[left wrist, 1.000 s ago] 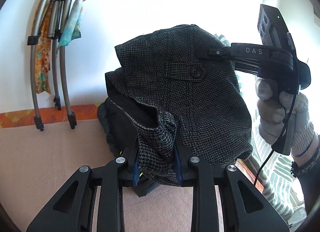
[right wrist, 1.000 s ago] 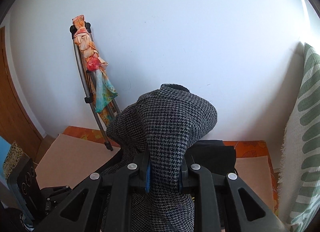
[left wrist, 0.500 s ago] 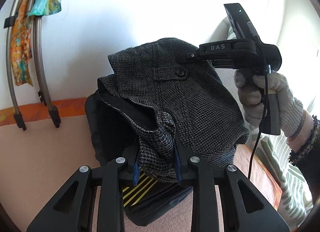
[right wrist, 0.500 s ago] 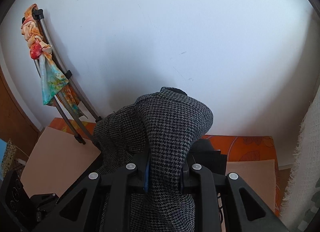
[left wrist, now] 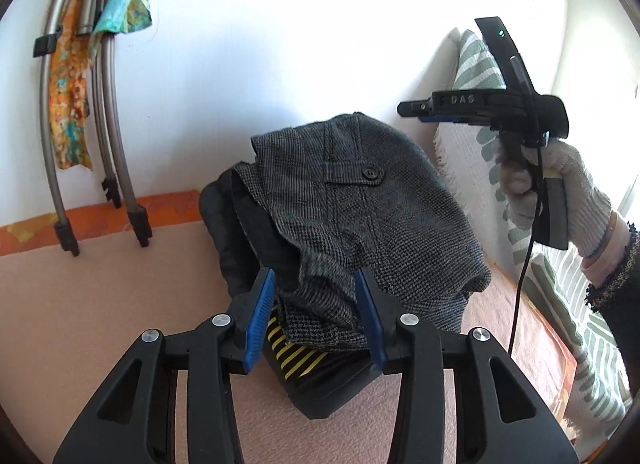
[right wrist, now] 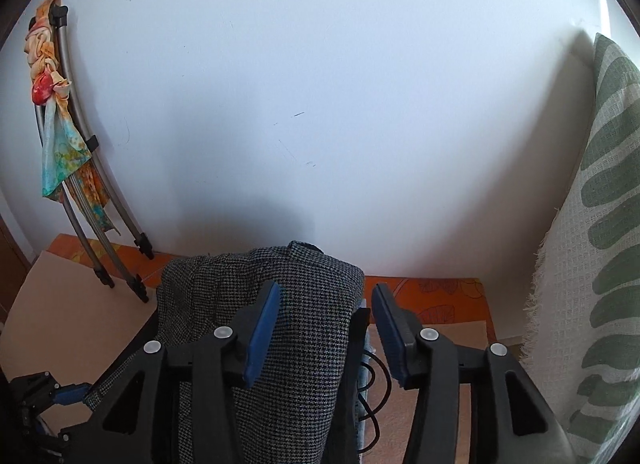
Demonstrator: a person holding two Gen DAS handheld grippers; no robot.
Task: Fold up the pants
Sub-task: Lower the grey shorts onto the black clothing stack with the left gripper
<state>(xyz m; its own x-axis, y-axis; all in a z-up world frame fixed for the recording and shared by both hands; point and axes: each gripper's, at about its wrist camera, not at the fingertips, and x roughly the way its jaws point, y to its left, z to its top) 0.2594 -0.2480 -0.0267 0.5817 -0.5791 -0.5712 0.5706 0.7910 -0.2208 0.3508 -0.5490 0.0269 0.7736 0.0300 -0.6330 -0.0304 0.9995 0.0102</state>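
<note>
Pants (left wrist: pixel 360 220), soft houndstooth wool, are lying bunched on a dark pile; both grippers' fingers are standing apart, left gripper (left wrist: pixel 316 316), right gripper (right wrist: pixel 324 328). Regrasp at waistband (left wrist: pixel 340 136).

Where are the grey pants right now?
In the left wrist view, the grey pants lie heaped on a black pile against the white wall, ahead of the open left gripper.

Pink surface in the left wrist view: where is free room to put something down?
Bare pink surface lies left of the grey pants, up to the metal tubes. A narrow strip runs between pants and leaf-patterned cloth. The middle is crowded by the dark pile.
</note>
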